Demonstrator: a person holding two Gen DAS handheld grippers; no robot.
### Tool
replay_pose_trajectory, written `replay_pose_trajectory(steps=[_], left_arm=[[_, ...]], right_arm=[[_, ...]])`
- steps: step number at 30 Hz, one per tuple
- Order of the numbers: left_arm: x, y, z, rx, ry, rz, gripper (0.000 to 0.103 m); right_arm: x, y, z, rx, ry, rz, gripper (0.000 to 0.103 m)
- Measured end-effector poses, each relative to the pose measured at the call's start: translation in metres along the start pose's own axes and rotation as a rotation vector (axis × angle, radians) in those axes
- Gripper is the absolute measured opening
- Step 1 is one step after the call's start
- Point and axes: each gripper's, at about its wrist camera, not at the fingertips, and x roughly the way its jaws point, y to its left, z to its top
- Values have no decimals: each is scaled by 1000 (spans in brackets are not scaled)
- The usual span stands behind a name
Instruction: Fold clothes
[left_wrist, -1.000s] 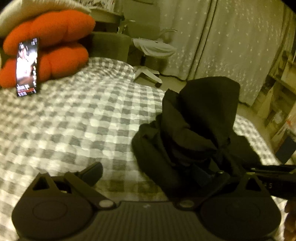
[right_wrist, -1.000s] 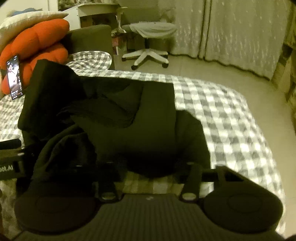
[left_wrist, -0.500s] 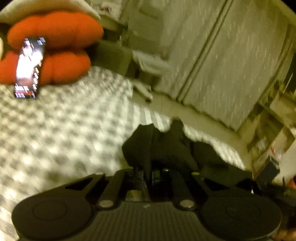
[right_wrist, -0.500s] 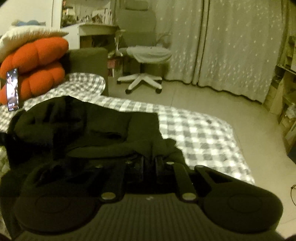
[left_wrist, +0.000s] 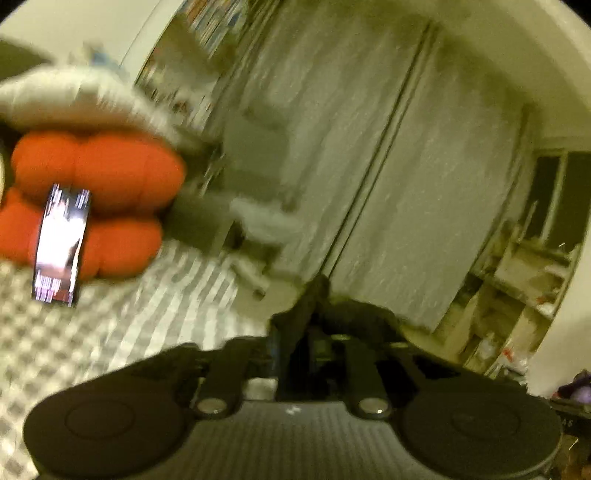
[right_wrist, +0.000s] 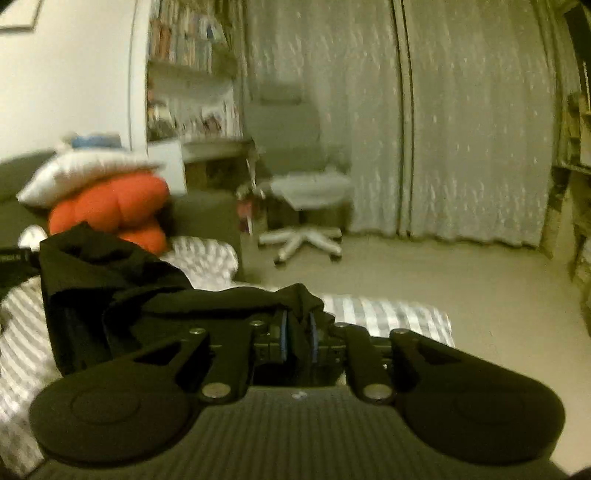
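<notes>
While both views are motion-blurred, the grips read clearly enough. Right gripper (right_wrist: 297, 338): blue-edged pads pinching a bunched fold of the black garment (right_wrist: 110, 291); jaws have just eased apart slightly, cloth is between them and the pads are on it. From there the garment drapes leftward, lifted off the checked bedspread (right_wrist: 388, 314), with its far end up near the left gripper body at the frame's left edge. Left gripper (left_wrist: 312, 334): jaws narrow, clamped on a peak of the same black fabric (left_wrist: 314, 295); they have also just opened a little, fabric sits between them. Background: orange cushion (left_wrist: 99, 177) with a white pillow (left_wrist: 74, 96) on top, a lit phone (left_wrist: 61, 243) leaning on the cushion, a swivel chair (right_wrist: 306, 184) in front of the patterned curtains (right_wrist: 461, 129), bookshelves (right_wrist: 188, 74) at left.
</notes>
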Motion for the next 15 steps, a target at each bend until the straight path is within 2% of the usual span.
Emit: replay_pose_trajectory(steps=[1, 4, 7, 8, 10, 11, 13, 15], left_arm=[[6, 6, -1, -24, 24, 16, 45], [20, 24, -5, -98, 88, 59, 49], [18, 27, -8, -99, 142, 72, 64], [18, 23, -10, -73, 173, 56, 73], [12, 4, -20, 0, 228, 7, 83], [11, -6, -26, 44, 258, -18, 86], [11, -23, -38, 137, 315, -39, 88], [14, -34, -52, 205, 379, -40, 88]], right_arm=[[11, -2, -5, 8, 40, -35, 19], [30, -3, -15, -28, 81, -162, 19], [36, -2, -19, -54, 73, -256, 19], [34, 0, -19, -65, 54, -241, 21], [31, 5, -19, -91, 17, -207, 39], [30, 14, -21, -142, 2, -148, 54], [33, 36, -25, -250, -4, -24, 62], [41, 63, -36, -377, 26, 82, 62]])
